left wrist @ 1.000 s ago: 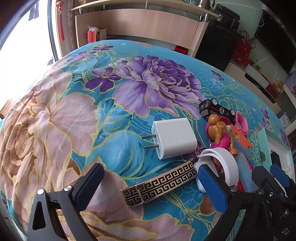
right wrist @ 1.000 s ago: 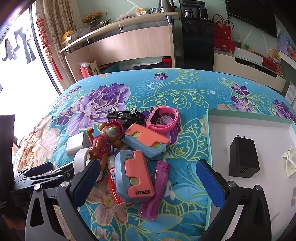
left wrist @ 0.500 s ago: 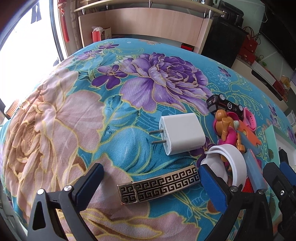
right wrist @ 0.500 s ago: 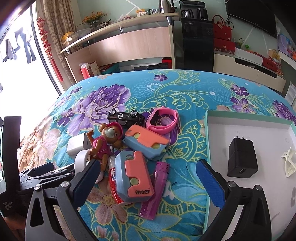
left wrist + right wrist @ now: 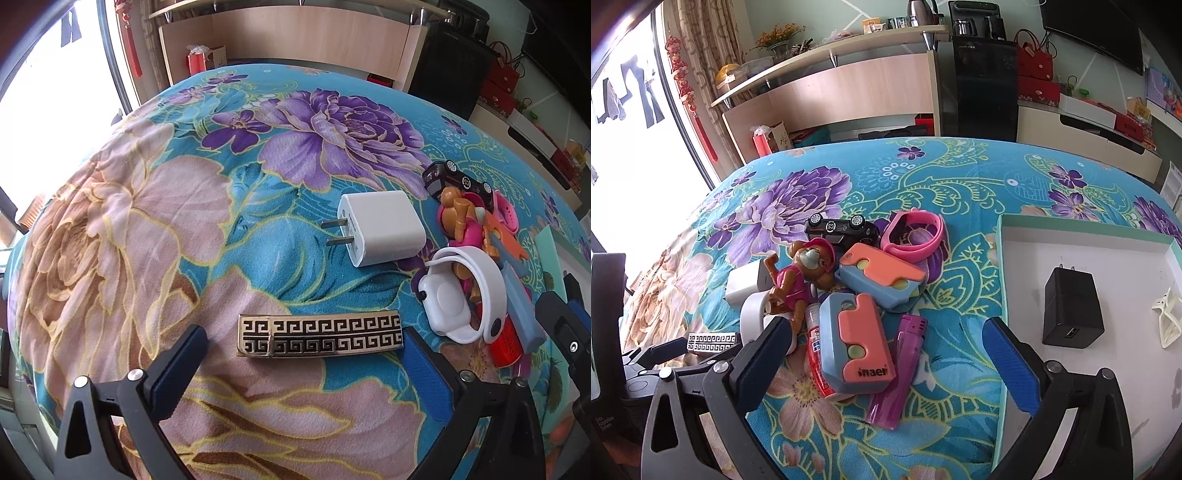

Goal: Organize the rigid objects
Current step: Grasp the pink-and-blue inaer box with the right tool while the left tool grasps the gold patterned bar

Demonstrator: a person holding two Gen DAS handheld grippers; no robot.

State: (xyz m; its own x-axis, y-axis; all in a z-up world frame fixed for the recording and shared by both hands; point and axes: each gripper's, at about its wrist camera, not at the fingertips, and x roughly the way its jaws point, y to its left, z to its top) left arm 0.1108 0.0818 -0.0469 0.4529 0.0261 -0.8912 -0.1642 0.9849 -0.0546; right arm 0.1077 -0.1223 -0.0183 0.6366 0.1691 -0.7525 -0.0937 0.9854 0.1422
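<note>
Gold patterned bar (image 5: 320, 339) lying lower centre of frame, sitting just ahead of the left hand-held gripper (image 5: 301, 360), fingers spreading wide, gripping nothing

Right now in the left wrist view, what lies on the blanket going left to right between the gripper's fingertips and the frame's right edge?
Gold patterned bar → white charger → white watch → the right gripper's dark body at the edge.

Your gold lighter with a black key pattern (image 5: 320, 338) lies flat on the floral cloth, white charger (image 5: 380, 228) beyond it. To its right sit a white watch (image 5: 458, 295), toy bear (image 5: 801, 280) and purple lighter (image 5: 897, 373), heaped together.
</note>
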